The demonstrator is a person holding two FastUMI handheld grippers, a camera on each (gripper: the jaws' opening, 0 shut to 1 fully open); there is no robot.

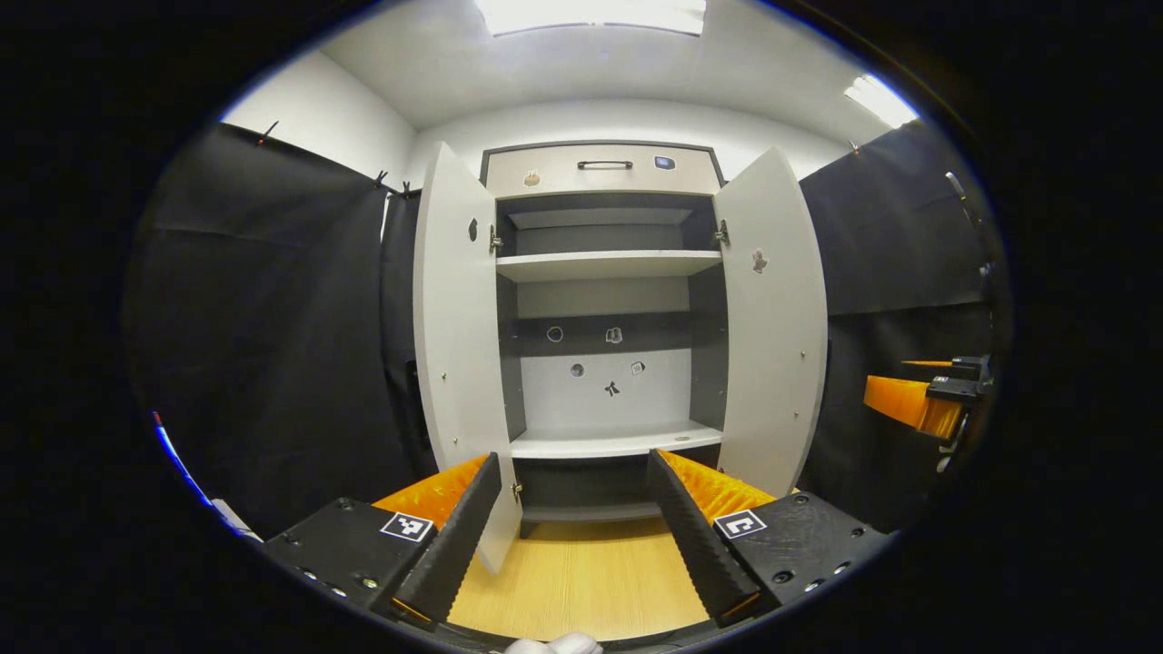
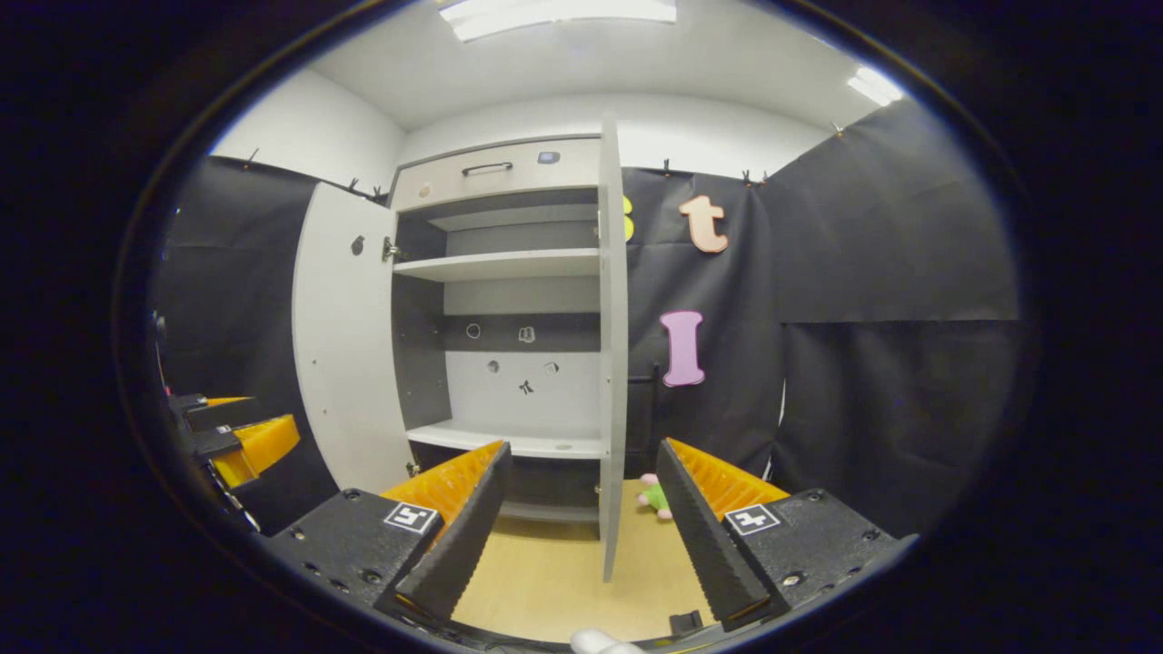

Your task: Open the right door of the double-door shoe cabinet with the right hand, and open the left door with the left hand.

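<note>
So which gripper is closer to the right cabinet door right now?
Right. The right gripper has the right door's edge straight ahead between its open fingers. The left gripper faces the cabinet's middle, that door off to its side.

Pale wood floor (image 1: 581, 581) under the open shoe cabinet (image 1: 604, 272).

The cabinet stands directly on the floor at 12 o'clock in the left gripper view. In the right gripper view, a small green and pink soft toy (image 2: 652, 495) lies on the floor (image 2: 545, 581) at about 5 o'clock, just beside the open right door's (image 2: 611, 363) lower edge.
</note>
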